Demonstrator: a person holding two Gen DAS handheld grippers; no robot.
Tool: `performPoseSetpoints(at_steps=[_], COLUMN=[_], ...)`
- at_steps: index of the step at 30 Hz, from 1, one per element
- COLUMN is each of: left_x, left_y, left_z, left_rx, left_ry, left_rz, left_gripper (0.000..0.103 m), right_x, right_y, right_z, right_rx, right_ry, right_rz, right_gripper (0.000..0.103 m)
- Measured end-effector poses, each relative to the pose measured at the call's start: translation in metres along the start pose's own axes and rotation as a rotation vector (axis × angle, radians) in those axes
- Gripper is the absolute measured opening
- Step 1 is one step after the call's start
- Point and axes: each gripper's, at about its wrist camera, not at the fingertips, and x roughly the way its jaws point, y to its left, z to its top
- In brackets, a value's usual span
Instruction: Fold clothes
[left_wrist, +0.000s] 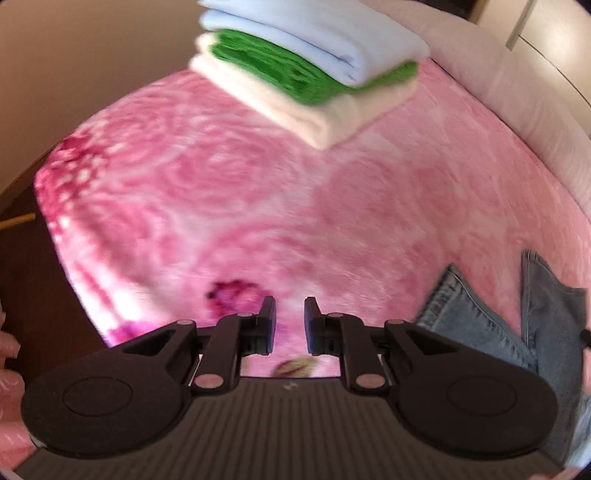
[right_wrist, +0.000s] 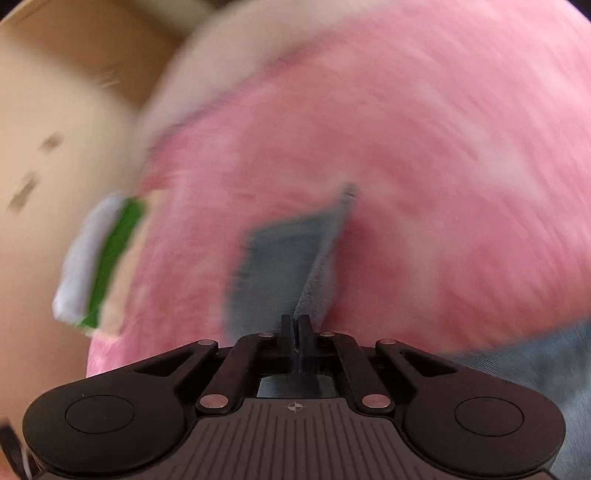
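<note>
A: Jeans (right_wrist: 288, 254) — where, w/ what?
B: On pink blanket (left_wrist: 229, 206); right gripper (right_wrist: 295, 328) pinching denim edge. Left gripper (left_wrist: 290, 325) spread, empty.
A: Step?
B: Prob. mid-fold; next needs left grip on other edge.

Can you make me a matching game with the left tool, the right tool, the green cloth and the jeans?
Things:
1. left tool
2. right tool
3. green cloth
4. jeans

States:
A. squeezed between two other folded cloths
B. open and holding nothing
C. lying partly on the pink blanket
D. shut on denim

Pairs: 1-B, 2-D, 3-A, 4-C
</note>
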Motion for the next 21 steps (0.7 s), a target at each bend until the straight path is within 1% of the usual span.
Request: performPoseSetpoints(at_steps=[1,3,5,7,8,10,11,12,16,19,21], left_x=[-0.004,-0.01,-0.013,-0.015,-0.015,-0.015,-0.015,-0.013,-0.004,0.002,0.007], left_y=[0.005,0.014,0.02,0.024,0.025,0.027,0.026,0.025,0.014,0.004,-0.001], left_z=[0.001,0.002,0.002,0.0,-0.002,-0.006,-0.008,-0.011,-0.021,-0.03,-0.036], left_rx=[-0.008,-0.027,-0.052,-0.083,-0.104,-0.152,-0.174,-0.193,-0.265,-0.33,-0.372], left_ry=[-0.004,-0.006,0.004,0.016,0.024,0.038,0.047,0.062,0.13,0.182,0.209], left_rz=[0.003,0.003,-0.015,-0.042,-0.06,-0.115,-0.146,-0.176,-0.289,-0.356,-0.38], left_gripper=[0.014,0.013,0.013,0.013,0.014,0.014,0.014,0.014,0.014,0.015,0.017], right_x=[-0.006,-0.008,0.0,0.017,0.017,0.017,0.017,0.017,0.016,-0.007,-0.025], right_y=[0.02,0.072,0.118,0.151,0.148,0.143,0.141,0.138,0.128,0.107,0.092], right_z=[-0.003,-0.015,-0.04,-0.071,-0.078,-0.091,-0.098,-0.105,-0.132,-0.138,-0.143], right_rx=[-0.083,-0.317,-0.555,-0.718,-0.738,-0.776,-0.795,-0.814,-0.887,-0.917,-0.923], right_ry=[-0.024,-0.017,0.076,0.242,0.256,0.283,0.297,0.311,0.365,0.385,0.392], right_rz=[0.031,0.117,0.192,0.258,0.224,0.157,0.124,0.09,-0.047,-0.169,-0.242], right_gripper=[0.0,0.0,0.001,0.003,0.005,0.029,0.032,0.033,0.034,0.034,0.034])
